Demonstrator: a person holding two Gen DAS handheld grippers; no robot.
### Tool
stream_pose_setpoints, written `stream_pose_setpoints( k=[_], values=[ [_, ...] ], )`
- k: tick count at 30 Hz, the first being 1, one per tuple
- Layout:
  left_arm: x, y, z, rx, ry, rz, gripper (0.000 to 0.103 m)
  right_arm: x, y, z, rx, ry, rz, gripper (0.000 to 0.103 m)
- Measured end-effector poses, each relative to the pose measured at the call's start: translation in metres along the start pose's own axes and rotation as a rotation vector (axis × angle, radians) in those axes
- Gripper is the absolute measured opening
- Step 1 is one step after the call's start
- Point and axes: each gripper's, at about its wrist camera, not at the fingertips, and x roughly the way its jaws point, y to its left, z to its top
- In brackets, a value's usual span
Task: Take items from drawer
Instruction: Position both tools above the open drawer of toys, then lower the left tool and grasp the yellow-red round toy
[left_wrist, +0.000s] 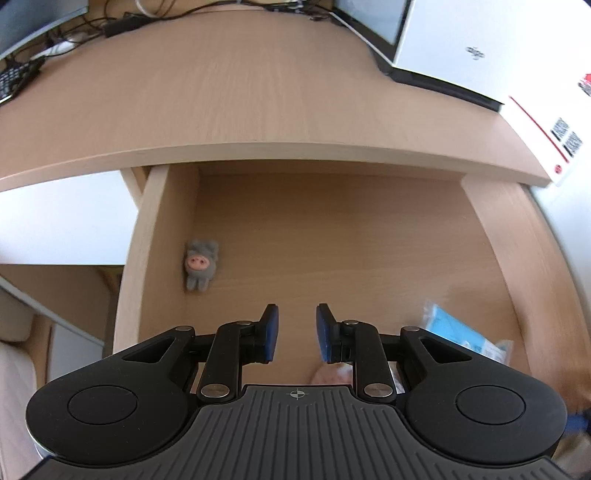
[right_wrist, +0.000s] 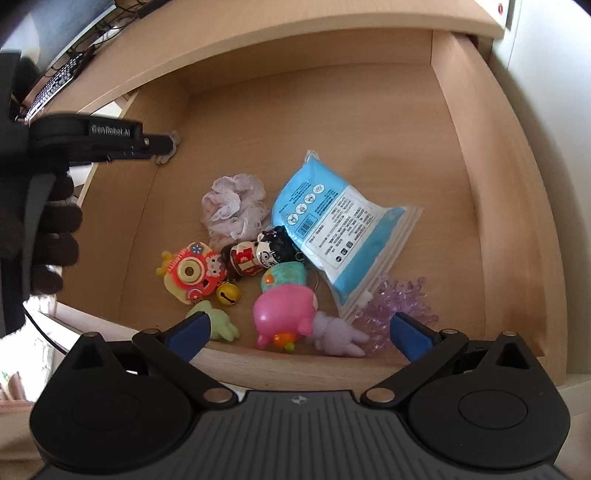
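Right gripper (right_wrist: 297, 330) spread wide, blue pads (right_wrist: 186, 334) empty, hanging over the front lip of the open drawer (right_wrist: 458, 155). Directly ahead, between the fingers, a pink pig toy (right_wrist: 284, 314) lying on its side, touching a lilac plush (right_wrist: 338, 338) just to its right. Just off the left pad, a pale green plush (right_wrist: 216, 323); just off the right pad, a clear purple spiky piece (right_wrist: 399, 302). Further forward, a brass bell (right_wrist: 228, 294), an orange toy camera (right_wrist: 192, 273), a small doll figure (right_wrist: 258, 253), a teal keyring charm (right_wrist: 286, 277), then a lilac scrunchie (right_wrist: 234, 210) and a blue zip bag (right_wrist: 340, 229) leaning over the pile. Everything bunched at the front, probably handy for a straight reach; wide spread likely chosen to straddle the pig. Off to the far left, left gripper (right_wrist: 168, 144) held by a dark-gloved hand (right_wrist: 44, 236), poking in along the drawer's left wall. From its own camera: left gripper (left_wrist: 297, 332) partly parted, pads a modest gap apart, nothing between them. Ahead and left of it, a small grey pig plush (left_wrist: 201, 264) alone against the wall, well apart from the heap; narrower gap seemingly suited to so small a thing. Beyond, the desk top (left_wrist: 258, 92). Nothing lifted yet.
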Motion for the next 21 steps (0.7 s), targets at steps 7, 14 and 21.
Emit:
stream_pose_setpoints(
  k=[7, 14, 21],
  values=[
    [-0.037, 0.022, -0.006, -0.035, -0.044, -0.081, 0.024, -0.004, 0.068, 0.05, -0.458, -0.328, -0.21, 0.103],
    [-0.076, 0.054, -0.008, -0.134, -0.16, -0.077, 0.024, 0.066, 0.117, 0.09, -0.82, -0.317, -0.013, 0.08],
    [-0.092, 0.074, -0.015, -0.272, -0.181, -0.044, 0.024, 0.141, 0.162, 0.116, -1.076, -0.256, 0.164, 0.068]
  ],
)
